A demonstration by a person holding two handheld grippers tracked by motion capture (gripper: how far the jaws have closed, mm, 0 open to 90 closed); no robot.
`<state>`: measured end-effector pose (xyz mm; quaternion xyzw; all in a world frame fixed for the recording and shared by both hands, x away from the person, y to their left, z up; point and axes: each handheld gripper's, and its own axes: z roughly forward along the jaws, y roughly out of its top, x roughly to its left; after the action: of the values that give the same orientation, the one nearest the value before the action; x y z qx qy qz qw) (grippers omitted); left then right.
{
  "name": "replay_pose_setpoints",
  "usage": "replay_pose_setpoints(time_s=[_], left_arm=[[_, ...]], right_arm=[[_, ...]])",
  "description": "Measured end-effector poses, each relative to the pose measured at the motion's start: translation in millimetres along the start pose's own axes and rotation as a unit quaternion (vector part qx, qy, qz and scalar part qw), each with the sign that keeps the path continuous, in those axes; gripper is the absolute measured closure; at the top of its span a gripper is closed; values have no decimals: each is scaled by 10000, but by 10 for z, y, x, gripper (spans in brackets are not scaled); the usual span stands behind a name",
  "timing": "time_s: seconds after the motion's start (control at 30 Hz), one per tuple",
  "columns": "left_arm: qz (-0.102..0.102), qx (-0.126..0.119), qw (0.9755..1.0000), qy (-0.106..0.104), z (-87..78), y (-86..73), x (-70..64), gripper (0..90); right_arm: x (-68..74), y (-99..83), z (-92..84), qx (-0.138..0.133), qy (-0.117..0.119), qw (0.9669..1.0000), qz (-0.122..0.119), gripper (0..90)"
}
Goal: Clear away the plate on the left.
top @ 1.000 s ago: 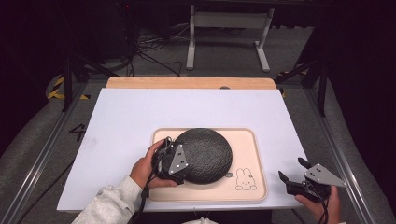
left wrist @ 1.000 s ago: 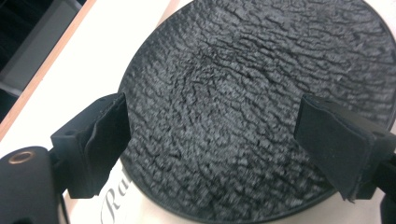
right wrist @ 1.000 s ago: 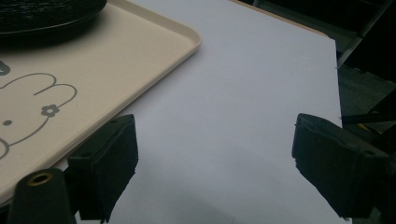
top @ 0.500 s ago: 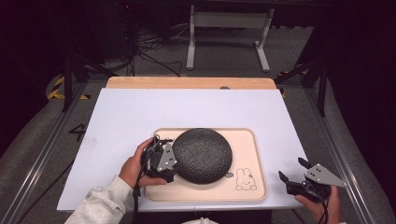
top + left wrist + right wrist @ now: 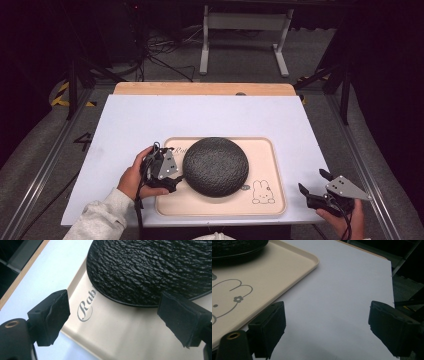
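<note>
We hold our left claw [image 5: 176,174] released at nine o'clock of the round black textured dome [image 5: 215,165]; right claw [image 5: 314,186] released, well apart

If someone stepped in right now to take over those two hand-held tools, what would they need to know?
Left tool: open, jaws level with the left rim of the black dome-shaped object, nothing gripped.
Right tool: open, empty, over the white mat right of the tray.
The black dome sits on the beige tray, which carries a rabbit drawing.
Done: the left tool is lined up at the dome's edge.
Left: probably closing on the rim and lifting or moving the dome; the right tool has no job yet.
</note>
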<state>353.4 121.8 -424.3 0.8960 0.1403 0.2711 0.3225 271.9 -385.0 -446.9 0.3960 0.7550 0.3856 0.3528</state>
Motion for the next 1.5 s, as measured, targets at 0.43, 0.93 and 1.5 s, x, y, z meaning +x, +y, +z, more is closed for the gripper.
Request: replay_pose_setpoints(time_s=[0.43,0.93,1.5], left_arm=[[-257,123,9995,105,-127,-240,134,116],[-519,390,9978,101,-229,-573,211,115],[-1062,364,9936,147,-378,-919,227,115]], right_arm=[[0,0,0,2,-5,10000,3,151],[3,0,2,11,-7,10000,-6,151],[-4,-1,-3,-5,-19,10000,-8,151]])
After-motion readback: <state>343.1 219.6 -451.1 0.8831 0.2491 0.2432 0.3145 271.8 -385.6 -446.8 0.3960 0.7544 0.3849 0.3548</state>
